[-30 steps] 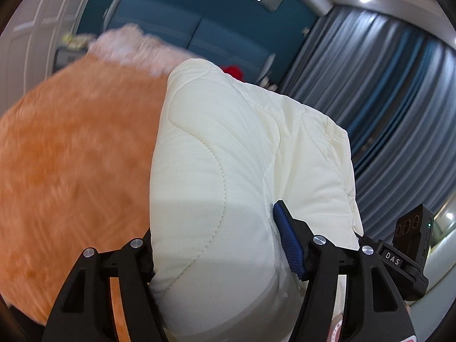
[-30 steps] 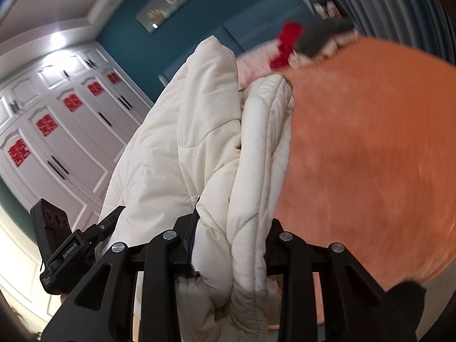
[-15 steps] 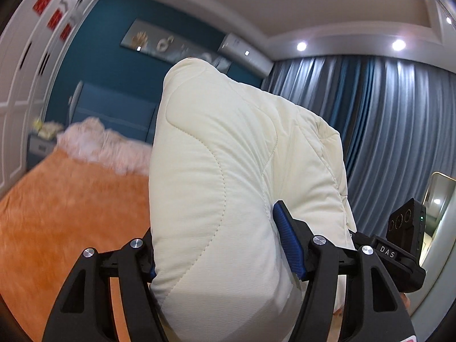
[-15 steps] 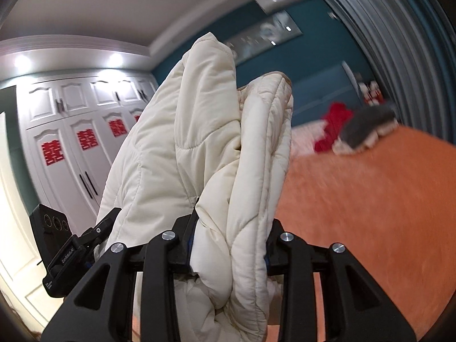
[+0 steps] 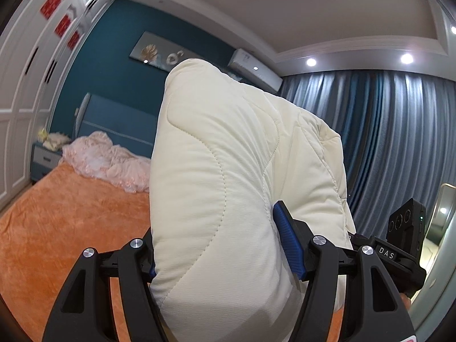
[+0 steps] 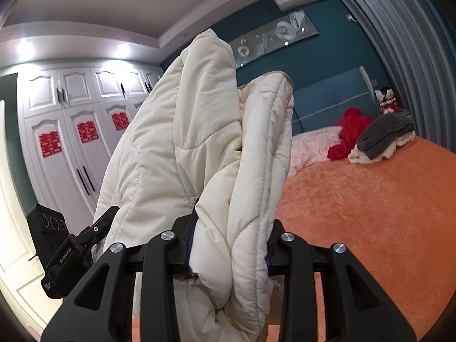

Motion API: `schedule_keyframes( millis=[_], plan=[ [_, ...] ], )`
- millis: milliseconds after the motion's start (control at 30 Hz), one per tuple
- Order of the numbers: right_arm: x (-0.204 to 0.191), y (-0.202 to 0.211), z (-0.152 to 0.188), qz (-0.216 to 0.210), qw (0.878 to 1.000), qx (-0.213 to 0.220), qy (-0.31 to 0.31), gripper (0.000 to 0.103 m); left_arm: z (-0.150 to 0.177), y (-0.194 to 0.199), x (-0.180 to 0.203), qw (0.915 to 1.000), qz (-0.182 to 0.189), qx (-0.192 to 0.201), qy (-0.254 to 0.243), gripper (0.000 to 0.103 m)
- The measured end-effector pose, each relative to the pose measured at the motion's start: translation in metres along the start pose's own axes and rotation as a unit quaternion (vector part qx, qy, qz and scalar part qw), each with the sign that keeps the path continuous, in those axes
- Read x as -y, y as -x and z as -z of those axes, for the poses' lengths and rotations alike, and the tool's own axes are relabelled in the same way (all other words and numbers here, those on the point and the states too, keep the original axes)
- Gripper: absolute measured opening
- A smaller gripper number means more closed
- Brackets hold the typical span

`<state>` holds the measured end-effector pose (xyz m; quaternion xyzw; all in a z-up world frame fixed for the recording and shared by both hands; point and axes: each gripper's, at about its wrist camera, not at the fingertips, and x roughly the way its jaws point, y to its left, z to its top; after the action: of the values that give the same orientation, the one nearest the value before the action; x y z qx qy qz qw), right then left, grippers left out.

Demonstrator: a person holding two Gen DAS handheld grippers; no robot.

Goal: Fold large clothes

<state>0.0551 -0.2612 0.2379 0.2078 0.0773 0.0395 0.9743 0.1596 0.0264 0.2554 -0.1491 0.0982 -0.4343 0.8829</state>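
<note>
Covering the bed, an orange blanket [image 6: 370, 213] meets teal wall [image 5: 114, 65].

Light: I see a fairly bright room lit by recessed ceiling spots [image 5: 311, 62], which flare white.
Glare: bright bloom above the wardrobe doors [image 6: 71, 131] in my right view.
Shadows: the underside of the cream quilted garment [image 5: 216, 171] goes grey.
Distortion: strong fisheye bend, dark corners.
Focus: mostly sharp; the orange bedspread [image 6: 370, 205] looks slightly soft.
</note>
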Motion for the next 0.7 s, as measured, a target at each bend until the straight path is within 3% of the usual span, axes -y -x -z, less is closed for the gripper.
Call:
schedule_keyframes(
  millis=[300,700],
  plan=[
    [0.035,-0.097,0.041,0.03,0.997,-0.062,-0.028,0.033,0.038,-0.061,-0.088,0.9973,-0.016,-0.056,0.044,0.063],
    [0.087,-0.185,0.123,0.084,0.983,-0.149,-0.072,0.033,0.125,-0.133,-0.179,0.9816,-0.035,-0.157,0.104,0.063]
  ],
)
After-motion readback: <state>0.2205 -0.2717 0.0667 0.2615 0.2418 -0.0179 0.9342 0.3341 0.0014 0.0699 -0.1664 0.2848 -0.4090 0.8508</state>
